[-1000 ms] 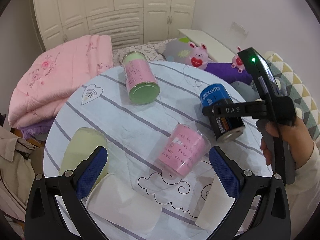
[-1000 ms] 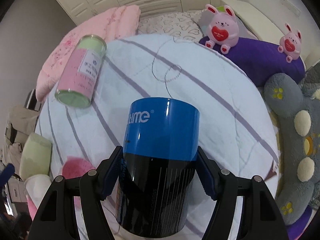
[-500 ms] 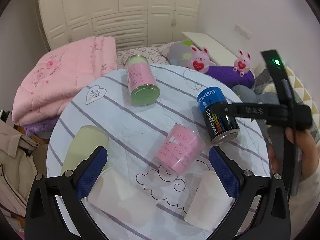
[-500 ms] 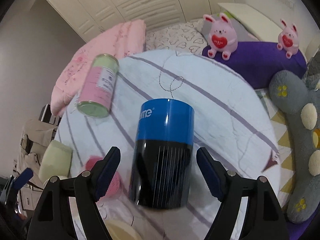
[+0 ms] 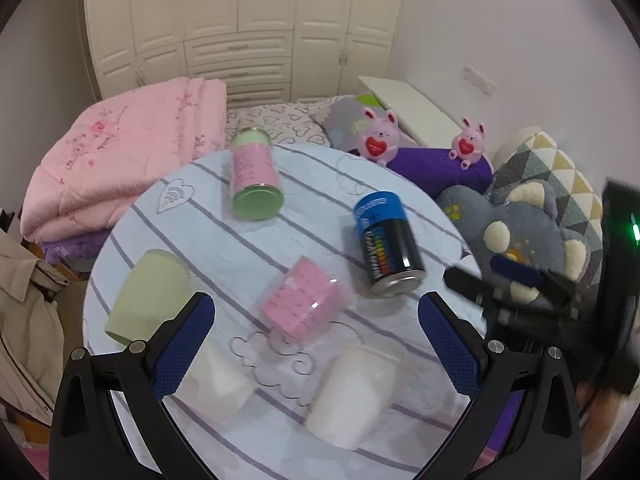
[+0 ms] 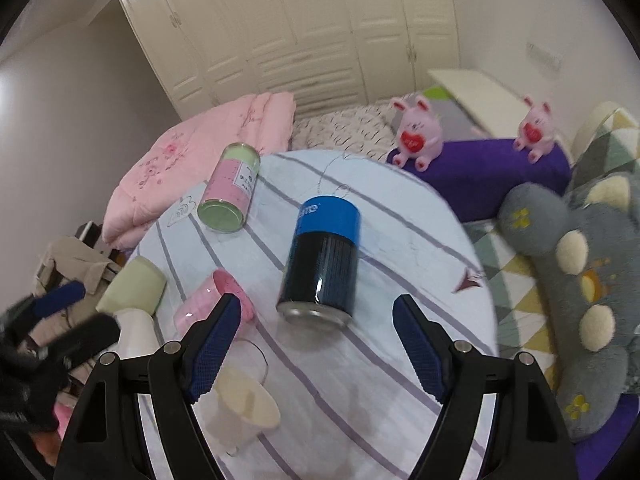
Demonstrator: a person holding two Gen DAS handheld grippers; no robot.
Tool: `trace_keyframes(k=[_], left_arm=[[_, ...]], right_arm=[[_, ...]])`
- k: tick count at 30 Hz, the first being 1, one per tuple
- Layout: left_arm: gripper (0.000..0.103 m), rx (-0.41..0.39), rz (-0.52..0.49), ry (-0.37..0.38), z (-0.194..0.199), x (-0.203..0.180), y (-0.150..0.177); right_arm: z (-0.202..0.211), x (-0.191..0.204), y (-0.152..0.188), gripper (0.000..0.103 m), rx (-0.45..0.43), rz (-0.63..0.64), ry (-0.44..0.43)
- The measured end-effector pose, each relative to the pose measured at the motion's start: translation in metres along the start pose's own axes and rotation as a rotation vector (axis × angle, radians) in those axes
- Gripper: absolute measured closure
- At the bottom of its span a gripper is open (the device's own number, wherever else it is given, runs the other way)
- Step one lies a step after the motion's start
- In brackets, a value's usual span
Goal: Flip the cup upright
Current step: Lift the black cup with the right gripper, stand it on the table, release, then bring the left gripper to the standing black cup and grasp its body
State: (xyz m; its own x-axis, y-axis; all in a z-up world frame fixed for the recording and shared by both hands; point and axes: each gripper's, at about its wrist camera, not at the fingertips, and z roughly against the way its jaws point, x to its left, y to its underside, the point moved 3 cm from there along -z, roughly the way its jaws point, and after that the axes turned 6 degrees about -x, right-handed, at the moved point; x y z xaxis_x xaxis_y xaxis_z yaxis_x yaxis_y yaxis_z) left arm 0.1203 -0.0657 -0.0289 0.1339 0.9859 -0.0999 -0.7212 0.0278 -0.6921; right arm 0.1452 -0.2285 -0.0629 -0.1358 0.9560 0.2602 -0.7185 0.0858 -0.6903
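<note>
A blue and black can-shaped cup (image 5: 387,240) (image 6: 323,264) stands on the round striped table (image 5: 312,184), blue end up and metal rim down. A pink cup (image 5: 306,307) (image 6: 218,306) lies tilted beside it. A green cup (image 5: 150,294) (image 6: 134,286) and two white cups (image 5: 354,392) (image 5: 218,376) lie on their sides near the front edge. My left gripper (image 5: 316,350) is open and empty above the white cups. My right gripper (image 6: 318,350) is open and empty, pulled back from the blue cup; it shows blurred in the left wrist view (image 5: 520,284).
A pink and green canister (image 5: 255,182) (image 6: 229,188) lies at the table's far side. A folded pink quilt (image 5: 120,160) lies behind left. Pink bunny toys (image 5: 378,142), a purple cushion (image 5: 440,168) and a grey plush (image 5: 520,240) crowd the right side.
My right gripper opened, let go of the blue cup, and pulled back toward the right. The blue cup now stands alone on the table. My left gripper backed off and rose slightly.
</note>
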Motion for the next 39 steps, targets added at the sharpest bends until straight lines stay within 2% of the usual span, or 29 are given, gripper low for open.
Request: trace_keyframes(k=[6,14,19,23,30,35,39], left_arm=[[0.000,0.056,0.043,0.057,-0.010,-0.029,-0.016],[0.000,0.129,0.029,-0.017,-0.034,-0.066,-0.022],[0.000,0.124,-0.001,-0.086,-0.044,-0.084,-0.022],[0.000,0.142,-0.009,-0.104,-0.057,-0.092,-0.022],[0.000,0.217,-0.005,-0.130,-0.089,-0.102,-0.028],[0.000,0.336,0.036,-0.104,-0.124,-0.101,-0.036],[0.000,0.351,0.043,-0.145,-0.141,-0.095,-0.044]], right_arm=[[0.021,-0.006,0.017,0.023,-0.072,0.022,0.045],[0.028,-0.031,0.025,0.023,-0.126,0.021,0.097],[0.031,-0.046,0.026,0.023,-0.177,-0.006,0.074],[0.030,-0.058,0.031,0.023,-0.200,-0.056,0.065],[0.019,-0.064,0.042,0.023,-0.200,-0.083,0.046],[0.009,-0.073,0.045,0.023,-0.185,-0.090,0.053],[-0.004,-0.078,0.037,0.023,-0.156,-0.070,0.047]])
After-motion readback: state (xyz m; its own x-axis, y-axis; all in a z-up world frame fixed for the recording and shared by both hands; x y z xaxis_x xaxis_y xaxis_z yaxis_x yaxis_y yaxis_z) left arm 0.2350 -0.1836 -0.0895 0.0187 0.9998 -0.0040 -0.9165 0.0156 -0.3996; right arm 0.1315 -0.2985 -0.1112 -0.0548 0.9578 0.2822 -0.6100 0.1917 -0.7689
